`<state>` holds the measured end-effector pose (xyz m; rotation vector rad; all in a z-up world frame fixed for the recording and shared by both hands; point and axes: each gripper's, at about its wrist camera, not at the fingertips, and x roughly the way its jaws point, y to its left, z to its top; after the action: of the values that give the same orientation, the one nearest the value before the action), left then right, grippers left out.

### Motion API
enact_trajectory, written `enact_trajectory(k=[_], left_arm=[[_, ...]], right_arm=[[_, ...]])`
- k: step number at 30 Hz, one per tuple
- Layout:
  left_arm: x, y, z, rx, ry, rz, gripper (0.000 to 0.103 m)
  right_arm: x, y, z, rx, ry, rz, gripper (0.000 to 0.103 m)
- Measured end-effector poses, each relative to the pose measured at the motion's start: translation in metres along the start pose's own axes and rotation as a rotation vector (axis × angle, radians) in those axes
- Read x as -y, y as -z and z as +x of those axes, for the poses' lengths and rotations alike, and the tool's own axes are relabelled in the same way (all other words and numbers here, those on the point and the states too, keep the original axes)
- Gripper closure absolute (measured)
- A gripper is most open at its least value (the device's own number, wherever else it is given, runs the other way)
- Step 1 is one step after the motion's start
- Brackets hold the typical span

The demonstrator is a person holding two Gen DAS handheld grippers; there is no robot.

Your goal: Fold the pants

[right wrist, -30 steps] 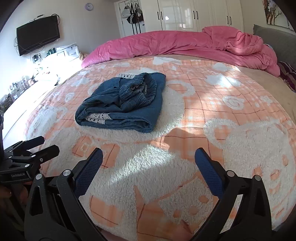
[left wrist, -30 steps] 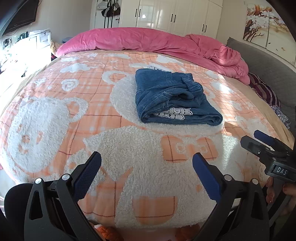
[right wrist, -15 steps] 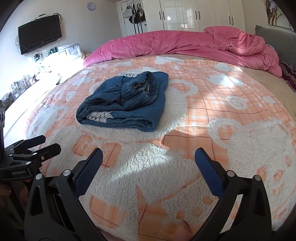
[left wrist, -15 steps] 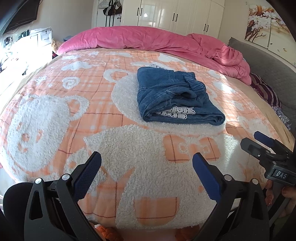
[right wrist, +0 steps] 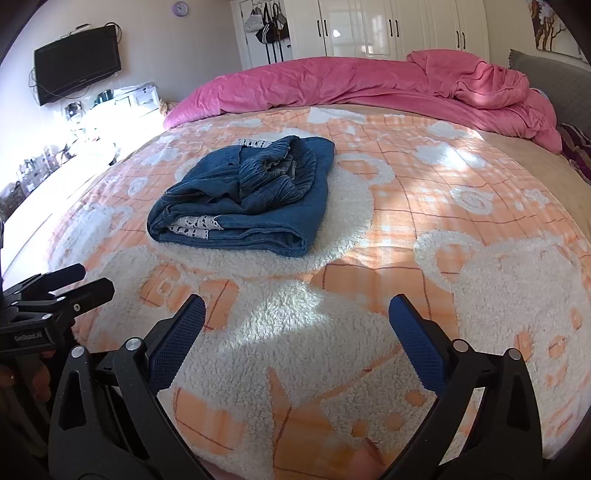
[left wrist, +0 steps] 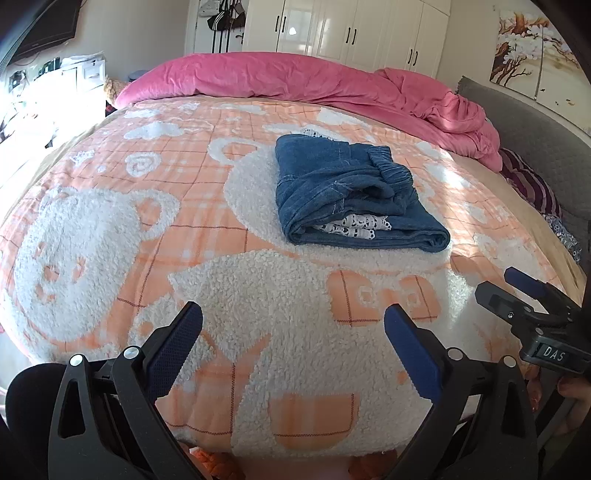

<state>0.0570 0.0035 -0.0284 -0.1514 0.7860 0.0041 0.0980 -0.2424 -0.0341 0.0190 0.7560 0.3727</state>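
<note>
Pants (left wrist: 354, 195), blue denim folded into a thick bundle with a white patterned lining showing at the near edge, lie on the blanket (left wrist: 110, 229), an orange-and-white fleece spread over the bed.

Only the left wrist view shows the flower painting (left wrist: 532, 51) and the grey headboard (left wrist: 539, 136) on the right side. Only the right wrist view shows the TV (right wrist: 77, 62) and clock (right wrist: 180, 7) on the left wall, and the gathered waistband on top of the pants (right wrist: 251, 195).

From left to right around them: a bright cluttered shelf (right wrist: 74, 147), bags hung by the white wardrobe (left wrist: 351, 29), and a pink duvet (left wrist: 303, 77) bunched along the far edge of the bed. Nothing lies between either gripper and the pants.

Left gripper (left wrist: 293, 332) hangs over the near blanket, its jaws wide and holding nothing; the pants are well ahead, slightly right. Right gripper (right wrist: 297, 328) is likewise spread wide and holding nothing, with the pants well ahead to its left. Each gripper shows at the edge of the other's view.
</note>
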Motion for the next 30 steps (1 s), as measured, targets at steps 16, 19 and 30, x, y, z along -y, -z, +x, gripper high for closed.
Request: enact_trajectory(k=[16,19,30], left_arm=[[0.002,0.001,0.003,-0.013,-0.003,0.005,0.005],[0.002,0.001,0.002,-0.013,0.001,0.007,0.005],[-0.003,-0.007,-0.001,-0.019,0.077,0.006,0.005]], right_arm=[[0.000,0.000,0.001,-0.005,0.007,0.001,0.009],[0.000,0.000,0.001,-0.003,0.007,0.000,0.009],[0.013,-0.002,0.005,-0.021,0.039,0.043,0.009]])
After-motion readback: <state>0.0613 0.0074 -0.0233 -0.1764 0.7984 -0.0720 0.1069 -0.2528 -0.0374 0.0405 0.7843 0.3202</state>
